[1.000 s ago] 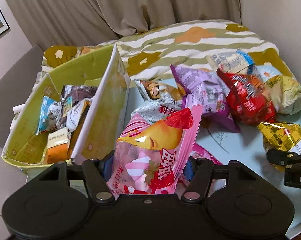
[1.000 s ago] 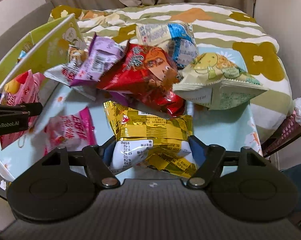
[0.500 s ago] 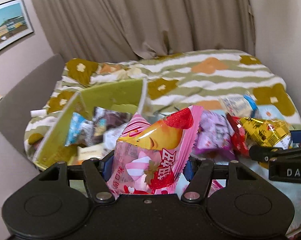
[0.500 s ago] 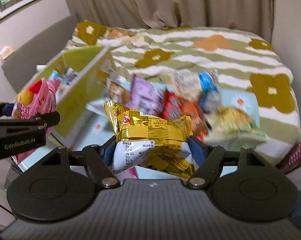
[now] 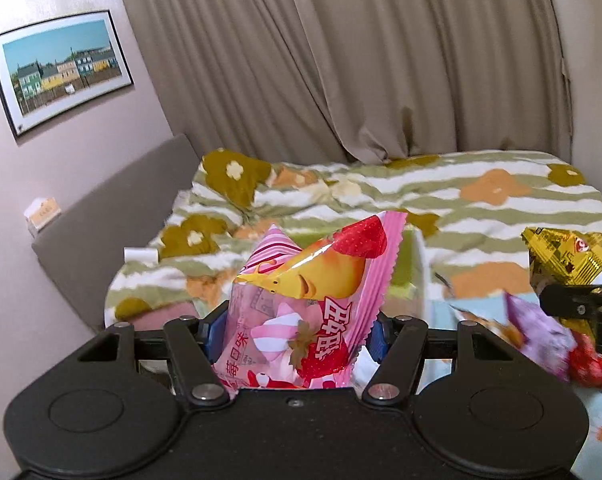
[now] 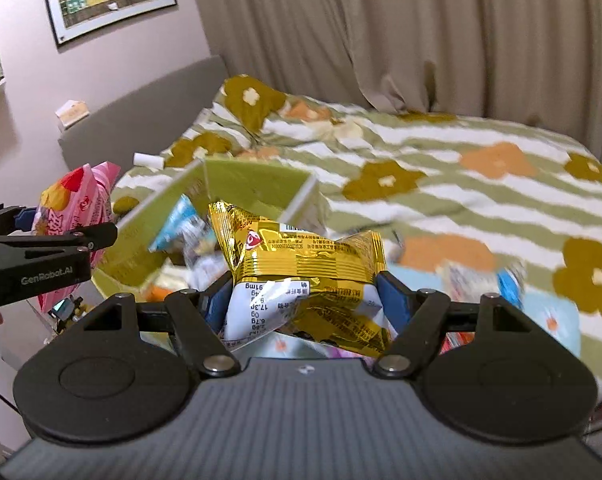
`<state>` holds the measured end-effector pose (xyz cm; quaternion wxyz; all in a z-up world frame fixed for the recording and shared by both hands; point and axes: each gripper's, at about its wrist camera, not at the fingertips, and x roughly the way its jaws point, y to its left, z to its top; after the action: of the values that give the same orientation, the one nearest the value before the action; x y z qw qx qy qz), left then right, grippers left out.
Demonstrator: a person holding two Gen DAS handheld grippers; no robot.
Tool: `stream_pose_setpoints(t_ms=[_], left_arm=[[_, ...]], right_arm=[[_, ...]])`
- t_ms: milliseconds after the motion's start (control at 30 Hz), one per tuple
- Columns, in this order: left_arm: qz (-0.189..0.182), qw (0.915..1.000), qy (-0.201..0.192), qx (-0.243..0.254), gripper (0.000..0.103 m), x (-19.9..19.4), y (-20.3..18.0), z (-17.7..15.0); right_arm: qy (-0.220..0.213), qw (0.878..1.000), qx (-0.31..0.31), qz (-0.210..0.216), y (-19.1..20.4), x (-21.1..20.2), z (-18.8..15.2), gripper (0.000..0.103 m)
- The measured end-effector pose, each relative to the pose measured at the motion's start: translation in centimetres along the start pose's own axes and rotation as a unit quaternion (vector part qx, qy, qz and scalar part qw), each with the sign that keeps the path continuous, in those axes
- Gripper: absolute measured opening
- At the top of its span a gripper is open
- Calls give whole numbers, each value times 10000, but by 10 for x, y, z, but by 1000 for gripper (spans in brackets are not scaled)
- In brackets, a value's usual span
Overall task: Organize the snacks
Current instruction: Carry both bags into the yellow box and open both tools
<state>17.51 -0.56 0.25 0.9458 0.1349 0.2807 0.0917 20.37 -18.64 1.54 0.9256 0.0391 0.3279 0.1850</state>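
My left gripper (image 5: 295,330) is shut on a pink strawberry snack bag (image 5: 313,296) and holds it up in the air; it also shows at the left of the right wrist view (image 6: 77,208). My right gripper (image 6: 303,304) is shut on a gold snack bag (image 6: 301,272), held above the green box (image 6: 237,188). That gold bag shows at the right edge of the left wrist view (image 5: 569,256). The green box holds several snacks, among them a blue packet (image 6: 181,220). A purple bag (image 5: 541,332) and a red bag (image 5: 593,364) lie on the table below.
A bed with a striped flower blanket (image 6: 441,168) lies behind the table. Beige curtains (image 5: 381,60) hang at the back. A grey headboard (image 5: 113,216) and a framed picture (image 5: 61,72) are on the left. A blue-and-white packet (image 6: 501,280) lies on the light blue table.
Both grippers have risen and tilted up with their bags. The table and the snack pile have dropped low in both views. The green box now sits under the gold bag.
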Motion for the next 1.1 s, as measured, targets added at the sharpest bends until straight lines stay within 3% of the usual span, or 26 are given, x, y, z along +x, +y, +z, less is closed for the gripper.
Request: stream_pose_setpoints(t_ms=[333, 633, 700, 733, 800, 1100], left_arm=[[-752, 9965, 307, 205, 69, 108, 64, 32], [-1627, 9829, 697, 497, 70, 210, 80, 40], [-1771, 9800, 765, 498, 75, 226, 80, 41], [-1831, 9785, 801, 501, 89, 232, 80, 40], [-1960, 9757, 837, 513, 101, 239, 81, 39], [-2040, 9741, 885, 404, 102, 225, 97, 22]], right_arm=[[-101, 9996, 232, -149, 61, 85, 67, 89], [10, 9940, 811, -736, 86, 160, 97, 89], [49, 9922, 926, -838, 87, 170, 97, 89], [74, 9913, 967, -889, 87, 175, 97, 89], [118, 9900, 1009, -979, 88, 183, 97, 89], [229, 9883, 1070, -1060, 91, 191, 91, 89]])
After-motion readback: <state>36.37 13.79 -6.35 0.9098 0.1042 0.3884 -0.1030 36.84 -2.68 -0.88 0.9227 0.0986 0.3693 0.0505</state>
